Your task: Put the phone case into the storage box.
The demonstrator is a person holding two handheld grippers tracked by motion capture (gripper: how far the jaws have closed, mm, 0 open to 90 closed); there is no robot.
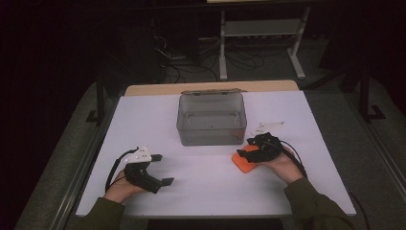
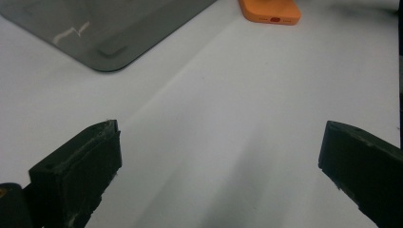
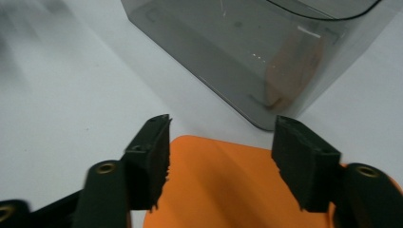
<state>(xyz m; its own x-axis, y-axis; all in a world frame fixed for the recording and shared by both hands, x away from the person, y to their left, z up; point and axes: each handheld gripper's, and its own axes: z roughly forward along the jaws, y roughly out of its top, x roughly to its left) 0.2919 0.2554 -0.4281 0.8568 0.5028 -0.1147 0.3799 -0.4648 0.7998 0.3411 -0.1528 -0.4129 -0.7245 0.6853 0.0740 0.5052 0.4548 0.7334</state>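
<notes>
Orange phone case [image 3: 228,185] lies flat on the white table [image 1: 201,191], just in front of the near right corner of the clear plastic box [image 1: 211,120]. From the left gripper view you see its end [image 2: 271,10] with a small slot in it, far off across the table.

Your right gripper [image 1: 256,151] is over the case, and its two black jaws stand on either side of it. They are partly closed around it, but the pads [image 3: 154,156] do not look like they squeeze it yet, so the case is not lifted.

Your left gripper [image 1: 160,170] waits on the left side of the table, well apart from the case. Its jaws are wide apart with nothing between them.

The box sits in the middle of the table with its top open. An orange shape [image 3: 292,71] shows through its wall, which may be just the case's mirror picture.

The job looks like it is only starting. You probably need to pinch the case, pick it up and put it in the box. All of that is left to do.
</notes>
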